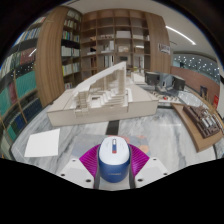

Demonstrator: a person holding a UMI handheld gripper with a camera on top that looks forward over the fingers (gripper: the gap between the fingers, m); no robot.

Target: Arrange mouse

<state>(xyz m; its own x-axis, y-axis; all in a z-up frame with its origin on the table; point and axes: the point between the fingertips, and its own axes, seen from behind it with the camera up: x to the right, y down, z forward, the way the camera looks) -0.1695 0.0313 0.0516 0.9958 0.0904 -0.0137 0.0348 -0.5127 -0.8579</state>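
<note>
A computer mouse with a white top, a red strip at the wheel and a dark blue lower body sits between my two fingers. The magenta pads press against both its sides. My gripper is shut on the mouse and holds it above a white table. The table surface under the mouse is hidden by the mouse and the fingers.
A white sheet lies on the table to the left. A pale architectural model stands beyond the fingers. A wooden tray with small items is at the right. Tall bookshelves line the back.
</note>
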